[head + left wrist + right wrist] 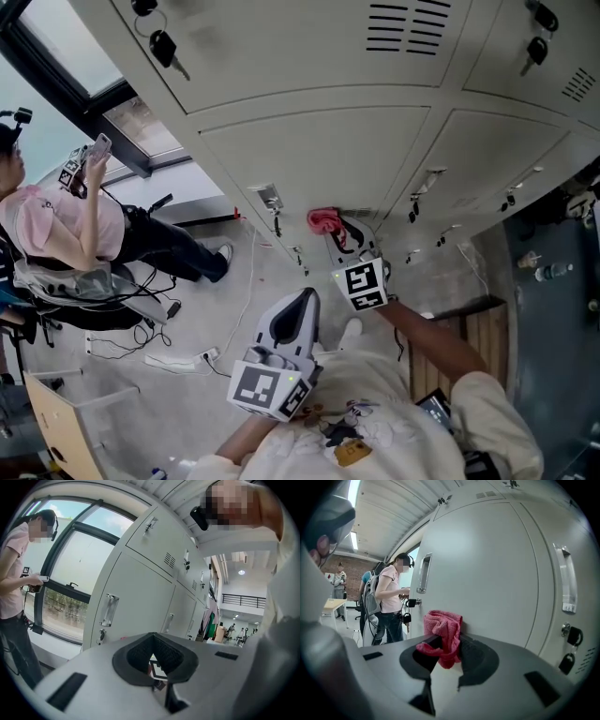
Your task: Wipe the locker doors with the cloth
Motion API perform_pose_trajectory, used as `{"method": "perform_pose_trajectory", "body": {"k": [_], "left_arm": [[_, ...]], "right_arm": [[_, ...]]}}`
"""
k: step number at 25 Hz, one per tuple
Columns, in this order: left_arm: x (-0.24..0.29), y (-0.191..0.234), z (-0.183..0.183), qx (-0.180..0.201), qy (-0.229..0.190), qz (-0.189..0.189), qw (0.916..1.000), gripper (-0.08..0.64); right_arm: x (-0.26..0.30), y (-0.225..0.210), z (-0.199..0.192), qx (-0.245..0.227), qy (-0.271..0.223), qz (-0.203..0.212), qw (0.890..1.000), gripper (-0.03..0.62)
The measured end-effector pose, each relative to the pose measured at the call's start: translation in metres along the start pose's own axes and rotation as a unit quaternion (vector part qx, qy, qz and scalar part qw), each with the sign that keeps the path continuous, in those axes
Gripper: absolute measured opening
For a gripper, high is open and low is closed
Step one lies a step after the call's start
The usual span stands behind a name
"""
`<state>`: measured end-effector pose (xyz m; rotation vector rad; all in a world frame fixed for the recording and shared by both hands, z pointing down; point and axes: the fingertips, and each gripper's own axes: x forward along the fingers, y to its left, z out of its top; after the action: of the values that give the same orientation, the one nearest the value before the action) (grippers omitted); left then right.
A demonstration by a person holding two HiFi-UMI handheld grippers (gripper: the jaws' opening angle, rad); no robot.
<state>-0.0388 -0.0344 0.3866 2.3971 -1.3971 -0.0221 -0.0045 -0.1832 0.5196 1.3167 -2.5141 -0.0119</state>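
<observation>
A crumpled red cloth rests against a grey locker door, low down near that door's edge. My right gripper is shut on the cloth, which bulges out of its dark jaw pads. My left gripper hangs lower and nearer to my body, apart from the lockers, with its jaws together and nothing in them. It points at the lower locker doors. Through its jaw notch the right gripper's marker cube shows.
A person in a pink shirt stands at the left by the window. Cables and a power strip lie on the floor, near a cardboard box. Keys hang from the locker locks. A wooden pallet lies at the right.
</observation>
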Motion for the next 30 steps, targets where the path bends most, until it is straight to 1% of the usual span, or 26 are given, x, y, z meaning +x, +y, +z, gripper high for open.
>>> {"method": "perform_pose_trajectory", "body": {"k": [14, 20, 23, 27, 30], "left_arm": [[0.008, -0.011, -0.004, 0.003, 0.007, -0.014, 0.9999, 0.006], [0.01, -0.012, -0.005, 0.0, 0.007, -0.018, 0.9998, 0.006], [0.01, -0.011, -0.005, 0.0, 0.007, -0.018, 0.9998, 0.006], [0.009, -0.007, -0.003, 0.0, 0.004, -0.015, 0.9999, 0.006], [0.009, -0.003, -0.001, 0.003, 0.001, -0.01, 0.9999, 0.006]], "right_arm": [[-0.031, -0.056, -0.021, 0.005, 0.012, -0.06, 0.998, 0.104], [-0.04, -0.074, -0.03, 0.022, 0.024, -0.084, 0.996, 0.104], [-0.045, -0.076, -0.031, 0.036, 0.027, -0.088, 0.995, 0.103], [-0.058, -0.078, -0.025, 0.058, 0.018, -0.091, 0.994, 0.1], [-0.073, -0.077, -0.005, 0.066, -0.002, -0.088, 0.994, 0.1]]}}
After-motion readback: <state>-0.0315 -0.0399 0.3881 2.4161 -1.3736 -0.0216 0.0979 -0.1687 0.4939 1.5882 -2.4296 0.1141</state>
